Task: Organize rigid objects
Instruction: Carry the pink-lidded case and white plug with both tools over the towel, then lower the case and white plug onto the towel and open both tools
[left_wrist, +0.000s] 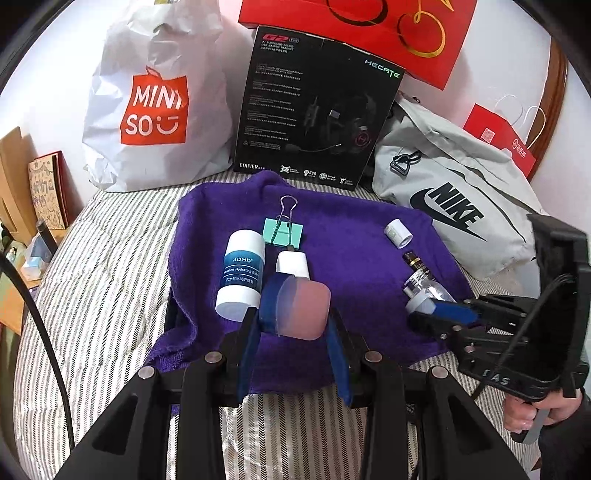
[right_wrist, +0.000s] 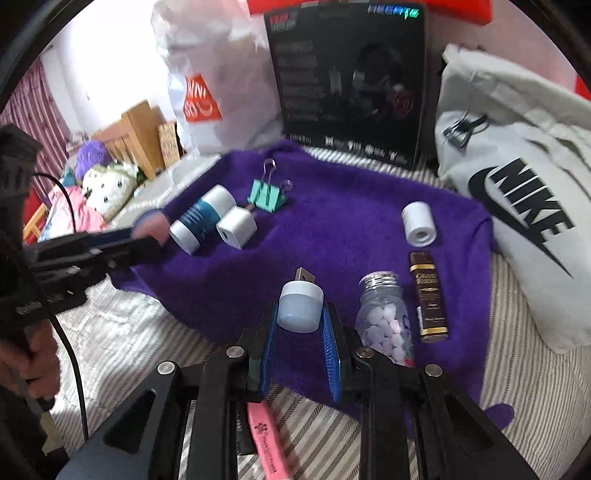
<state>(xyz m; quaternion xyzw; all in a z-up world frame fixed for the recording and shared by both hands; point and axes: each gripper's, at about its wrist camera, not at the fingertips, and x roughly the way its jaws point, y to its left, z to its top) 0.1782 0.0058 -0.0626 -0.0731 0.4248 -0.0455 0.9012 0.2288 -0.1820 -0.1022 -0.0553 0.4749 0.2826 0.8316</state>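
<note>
A purple towel (left_wrist: 362, 258) lies on the striped bed and carries the objects. My left gripper (left_wrist: 299, 315) is shut on a pink translucent rounded block (left_wrist: 304, 306), just in front of a white charger cube (left_wrist: 293, 264), a white-and-blue ADMD balm stick (left_wrist: 242, 275) and a teal binder clip (left_wrist: 282, 230). My right gripper (right_wrist: 301, 314) is shut on a small white USB lamp (right_wrist: 300, 299), plug pointing away. Right of it lie a glass jar of pale tablets (right_wrist: 384, 321), a brown mini bottle (right_wrist: 428, 295) and a white roll (right_wrist: 419, 223). The left gripper (right_wrist: 147, 236) shows at the left of the right wrist view.
Behind the towel stand a white Miniso bag (left_wrist: 155, 107), a black headset box (left_wrist: 314, 107) and red gift bags (left_wrist: 369, 33). A grey Nike bag (left_wrist: 450, 206) borders the towel on the right. A pink pen (right_wrist: 266, 443) lies on the bedding under the right gripper.
</note>
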